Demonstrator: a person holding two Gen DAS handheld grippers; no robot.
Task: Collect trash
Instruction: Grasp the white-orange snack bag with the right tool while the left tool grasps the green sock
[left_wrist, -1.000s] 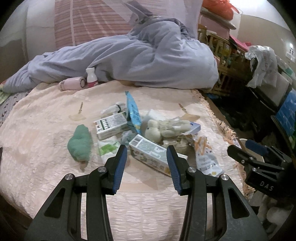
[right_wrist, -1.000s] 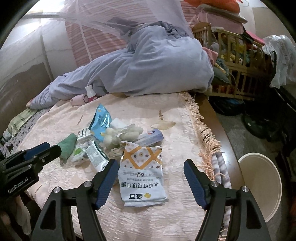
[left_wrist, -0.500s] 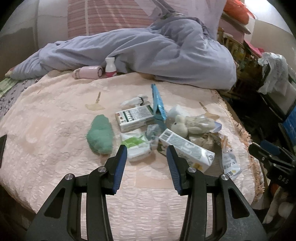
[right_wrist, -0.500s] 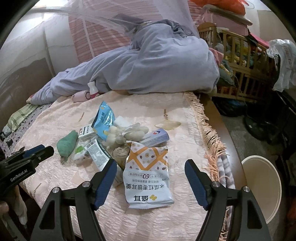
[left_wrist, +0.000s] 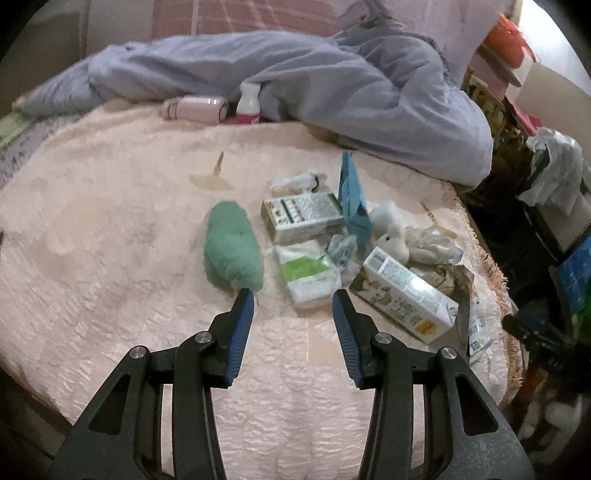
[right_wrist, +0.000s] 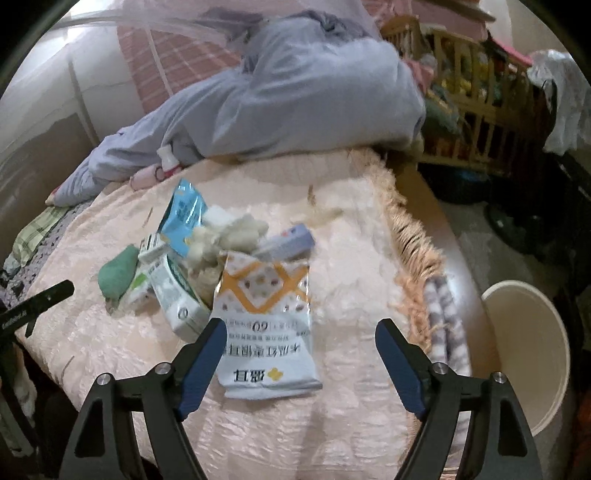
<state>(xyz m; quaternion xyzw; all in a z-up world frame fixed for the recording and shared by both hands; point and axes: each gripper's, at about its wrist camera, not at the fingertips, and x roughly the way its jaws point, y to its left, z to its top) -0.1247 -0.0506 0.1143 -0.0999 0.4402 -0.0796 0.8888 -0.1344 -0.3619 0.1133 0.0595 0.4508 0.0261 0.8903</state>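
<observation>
Trash lies in a heap on the bed (left_wrist: 110, 258): a white and orange snack bag (right_wrist: 264, 325), a milk carton (left_wrist: 406, 295), a tissue pack (left_wrist: 306, 273) and a green cloth (left_wrist: 231, 251). Left tongs (left_wrist: 293, 295) hang spread above the tissue pack, holding nothing. Right tongs (right_wrist: 299, 328) have just been opening, spread wide around the snack bag without pressing it. A beige bucket (right_wrist: 528, 350) stands beside the bed.

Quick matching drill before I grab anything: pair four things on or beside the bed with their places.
Things:
1. green fuzzy cloth roll
2. white-and-orange snack bag
3. cream round bucket
4. pink cylinder bottle

Places:
A. on the floor beside the bed
B. against the grey quilt
C. left end of the pile
D. in front of the right claw

Pairs: 1-C, 2-D, 3-A, 4-B
</observation>
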